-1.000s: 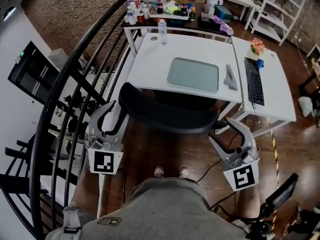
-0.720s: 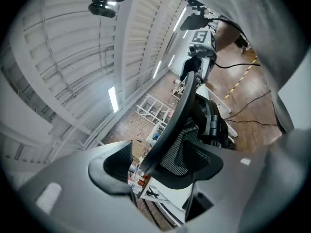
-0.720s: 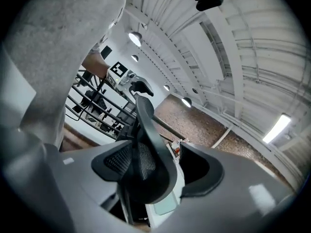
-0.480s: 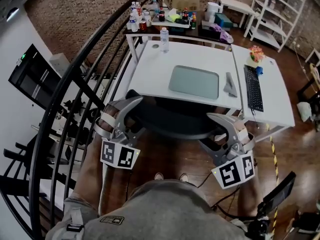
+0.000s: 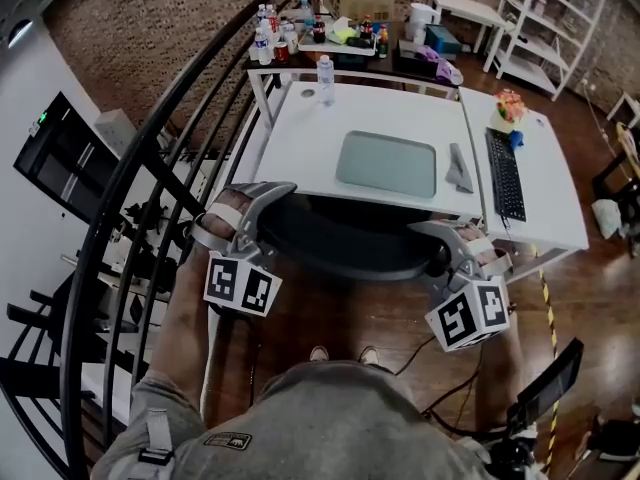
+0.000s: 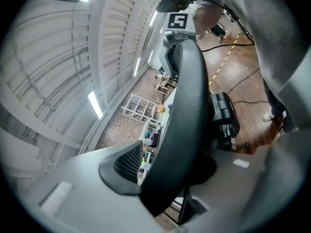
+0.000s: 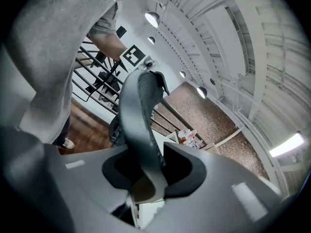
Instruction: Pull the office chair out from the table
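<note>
So, the office chair (image 5: 345,238) is tucked under the white surface (image 5: 300,138) mid-frame, its backrest caught between the closing jaws of the left gripper (image 5: 272,218) and right gripper (image 5: 440,248). Both grips should be firmed up first, then it's best pulled back evenly.

Grey short-sleeved T-shirt (image 5: 330,418), small dark patch (image 5: 226,441) with pale print on left chest. Grey webbing strap (image 5: 155,430) with buckle at left shoulder. Dark trousers (image 7: 62,125), pale low shoes (image 5: 319,353).

Brick wall (image 5: 140,23), dark wood floor (image 5: 345,313), white shelving (image 5: 555,18), curved black railing (image 5: 125,173), possibly strip lights overhead (image 6: 95,105)
</note>
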`<act>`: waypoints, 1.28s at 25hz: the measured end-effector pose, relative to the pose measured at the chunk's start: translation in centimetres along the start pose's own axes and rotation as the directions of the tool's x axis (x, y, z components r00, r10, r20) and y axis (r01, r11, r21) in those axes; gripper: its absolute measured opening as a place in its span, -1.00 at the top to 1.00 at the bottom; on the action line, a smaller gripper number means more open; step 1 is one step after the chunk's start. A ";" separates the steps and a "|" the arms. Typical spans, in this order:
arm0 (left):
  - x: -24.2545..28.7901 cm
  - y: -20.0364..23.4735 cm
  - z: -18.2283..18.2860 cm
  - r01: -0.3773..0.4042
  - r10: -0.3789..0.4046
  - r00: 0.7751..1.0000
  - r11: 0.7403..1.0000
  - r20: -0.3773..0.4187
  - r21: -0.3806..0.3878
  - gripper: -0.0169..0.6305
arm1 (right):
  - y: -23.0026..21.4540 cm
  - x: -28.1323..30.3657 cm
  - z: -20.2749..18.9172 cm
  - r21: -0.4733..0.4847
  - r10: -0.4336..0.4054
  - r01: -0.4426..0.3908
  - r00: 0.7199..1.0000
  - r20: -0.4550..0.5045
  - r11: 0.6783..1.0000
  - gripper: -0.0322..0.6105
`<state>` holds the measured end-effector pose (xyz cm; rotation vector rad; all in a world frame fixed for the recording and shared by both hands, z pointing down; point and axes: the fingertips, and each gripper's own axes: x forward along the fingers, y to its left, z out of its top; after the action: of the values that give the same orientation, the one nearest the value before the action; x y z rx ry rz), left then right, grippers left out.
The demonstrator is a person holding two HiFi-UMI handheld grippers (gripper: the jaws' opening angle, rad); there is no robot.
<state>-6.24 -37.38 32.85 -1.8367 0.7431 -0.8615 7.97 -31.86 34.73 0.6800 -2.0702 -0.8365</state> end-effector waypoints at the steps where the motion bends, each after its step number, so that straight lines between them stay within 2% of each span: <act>1: 0.0 -0.1 0.0 0.003 -0.003 1.000 1.000 -0.005 0.018 0.38 | -0.1 0.0 0.0 0.002 0.006 -0.006 1.000 -0.006 1.000 0.54; 6: -0.9 -0.6 0.5 0.008 -0.006 1.000 0.994 -0.017 0.109 0.54 | 0.4 -0.7 0.2 0.000 0.027 -0.027 0.999 -0.031 1.000 0.56; 11: -1.8 -1.4 1.1 0.002 0.004 1.000 0.977 -0.031 0.213 0.68 | 1.1 -1.4 0.1 -0.041 0.015 -0.018 0.997 -0.075 0.999 0.57; 14: -2.4 -1.9 1.4 0.002 0.006 0.999 0.968 -0.034 0.250 0.73 | 1.6 -1.8 0.0 -0.063 0.010 -0.016 0.995 -0.101 0.998 0.57; 22: -3.5 -2.8 2.4 0.042 -0.036 0.999 0.967 -0.028 0.251 0.83 | 2.7 -2.7 -0.2 -0.090 0.023 -0.036 0.990 -0.136 0.995 0.58; 32: -7.3 -3.8 3.9 0.083 -0.079 0.997 0.967 -0.028 0.243 0.83 | 5.0 -5.4 2.3 -0.049 0.054 -0.059 0.993 -0.106 0.997 0.58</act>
<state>-6.73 -28.31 33.36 -1.6505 0.5493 -0.9780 8.18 -24.14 34.92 0.6212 -1.9584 -0.8028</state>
